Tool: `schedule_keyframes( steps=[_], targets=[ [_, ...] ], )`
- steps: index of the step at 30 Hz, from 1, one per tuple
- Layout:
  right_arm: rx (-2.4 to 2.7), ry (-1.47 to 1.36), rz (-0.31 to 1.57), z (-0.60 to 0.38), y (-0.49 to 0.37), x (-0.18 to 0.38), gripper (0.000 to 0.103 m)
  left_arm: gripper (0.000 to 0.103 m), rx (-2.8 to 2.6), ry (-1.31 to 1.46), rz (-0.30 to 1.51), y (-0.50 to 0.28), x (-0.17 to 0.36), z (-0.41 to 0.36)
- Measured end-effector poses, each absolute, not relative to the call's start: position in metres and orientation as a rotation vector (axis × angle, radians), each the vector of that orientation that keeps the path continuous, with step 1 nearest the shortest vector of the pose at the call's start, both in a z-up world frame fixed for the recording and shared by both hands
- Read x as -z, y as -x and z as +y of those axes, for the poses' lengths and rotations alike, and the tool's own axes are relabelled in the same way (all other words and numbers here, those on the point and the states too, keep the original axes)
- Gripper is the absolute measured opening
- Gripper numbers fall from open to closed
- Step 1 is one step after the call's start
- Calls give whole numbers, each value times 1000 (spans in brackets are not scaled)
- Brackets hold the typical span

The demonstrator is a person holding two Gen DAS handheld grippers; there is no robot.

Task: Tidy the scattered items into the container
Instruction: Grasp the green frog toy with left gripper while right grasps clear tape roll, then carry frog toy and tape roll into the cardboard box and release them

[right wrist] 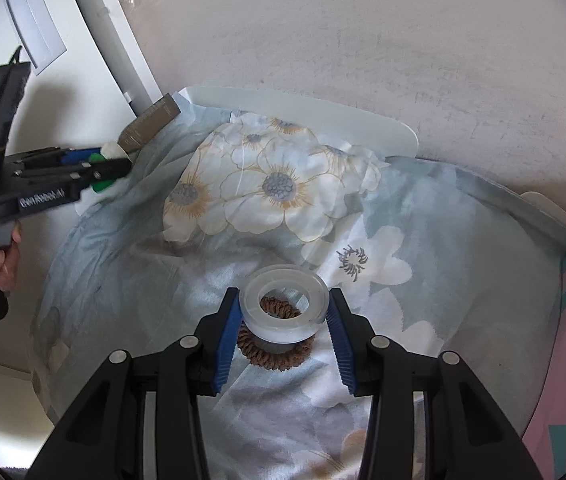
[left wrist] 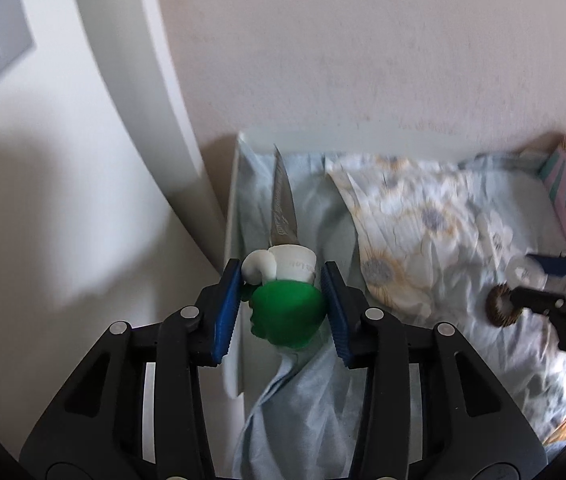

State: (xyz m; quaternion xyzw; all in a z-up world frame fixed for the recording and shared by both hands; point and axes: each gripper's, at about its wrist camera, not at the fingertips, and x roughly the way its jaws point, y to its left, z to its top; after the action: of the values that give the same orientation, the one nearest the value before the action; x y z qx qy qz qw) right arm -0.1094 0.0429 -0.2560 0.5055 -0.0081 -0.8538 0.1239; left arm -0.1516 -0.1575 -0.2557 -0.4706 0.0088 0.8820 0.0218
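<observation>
Knife (left wrist: 283, 276) with green-and-white handle sits clamped in the left gripper (left wrist: 281, 300), blade pointing forward over the bed's left edge; right gripper (right wrist: 283, 312) clasps a clear tape roll (right wrist: 286, 306) between its blue pads, just above a brown hair tie (right wrist: 275, 354) lying on the floral bedsheet (right wrist: 383, 280).

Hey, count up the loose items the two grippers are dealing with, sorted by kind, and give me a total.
Knife with green and white handle: 1
Clear tape roll: 1
Brown hair scrunchie: 1
Total: 3
</observation>
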Motion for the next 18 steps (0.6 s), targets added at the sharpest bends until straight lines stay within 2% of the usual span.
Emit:
schedule_keyframes(
  steps=[11, 18],
  targets=[
    [2509, -1421, -179, 64, 99, 240, 39, 34, -2696, 1349, 0, 149, 216, -132],
    [2576, -1338, -246, 88, 76, 197, 39, 34, -2633, 1267, 14, 142, 181, -92]
  ],
)
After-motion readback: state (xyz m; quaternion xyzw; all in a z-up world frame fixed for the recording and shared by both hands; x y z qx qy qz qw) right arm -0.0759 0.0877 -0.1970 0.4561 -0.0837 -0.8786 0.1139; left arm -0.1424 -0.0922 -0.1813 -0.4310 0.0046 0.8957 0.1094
